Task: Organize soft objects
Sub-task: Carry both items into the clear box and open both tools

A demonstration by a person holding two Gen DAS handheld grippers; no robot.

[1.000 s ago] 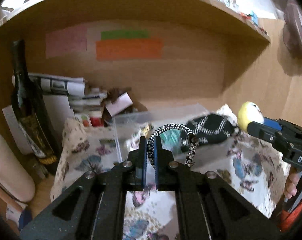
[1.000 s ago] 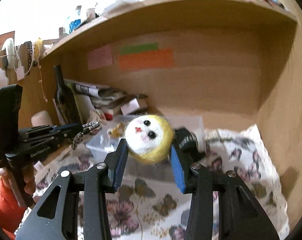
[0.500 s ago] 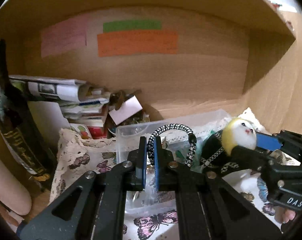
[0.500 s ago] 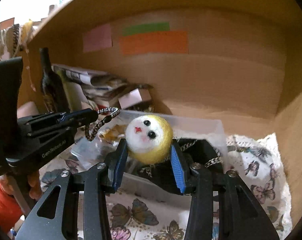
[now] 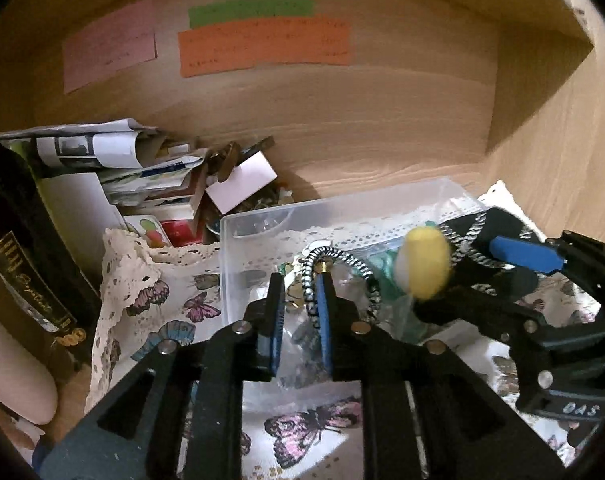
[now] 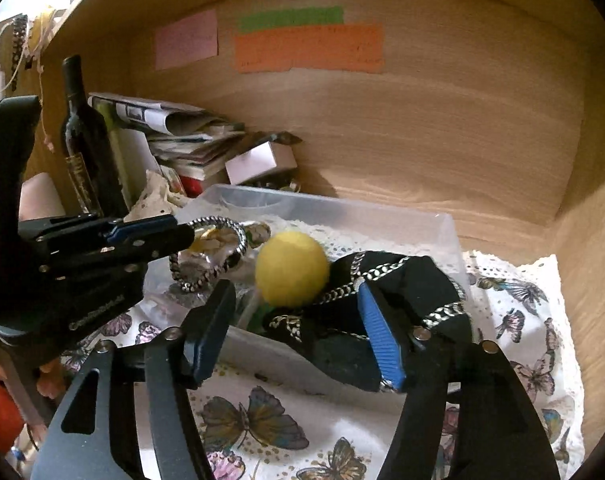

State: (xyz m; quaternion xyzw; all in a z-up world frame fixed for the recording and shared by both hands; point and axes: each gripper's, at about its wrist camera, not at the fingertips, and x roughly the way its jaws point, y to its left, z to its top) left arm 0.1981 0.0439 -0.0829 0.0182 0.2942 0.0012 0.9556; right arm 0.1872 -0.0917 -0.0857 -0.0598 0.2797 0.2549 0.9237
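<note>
A clear plastic box (image 5: 342, 204) (image 6: 382, 216) stands on the butterfly cloth (image 6: 286, 432) inside the wooden shelf. My left gripper (image 5: 300, 296) (image 6: 182, 232) is over the box with its jaws parted; a black-and-white braided cord loop (image 5: 308, 284) (image 6: 238, 240) still lies against its right finger. My right gripper (image 6: 298, 320) (image 5: 486, 268) is open above the box. A yellow felt ball toy (image 6: 292, 268) (image 5: 422, 264) is just beyond its fingers, blurred, over the box. A black cloth with chain pattern (image 6: 402, 280) (image 5: 498, 220) lies in the box's right side.
A dark wine bottle (image 5: 18, 248) (image 6: 82, 140) stands at the left. A pile of papers, booklets and a small white carton (image 5: 238, 180) (image 6: 258, 160) lies behind the box. Coloured paper notes (image 5: 262, 44) stick to the back wall. The right shelf wall (image 6: 590, 280) is close.
Both grippers moved forward over the box. My right gripper opened and let go of the yellow ball. My left gripper's jaws parted around the cord.
</note>
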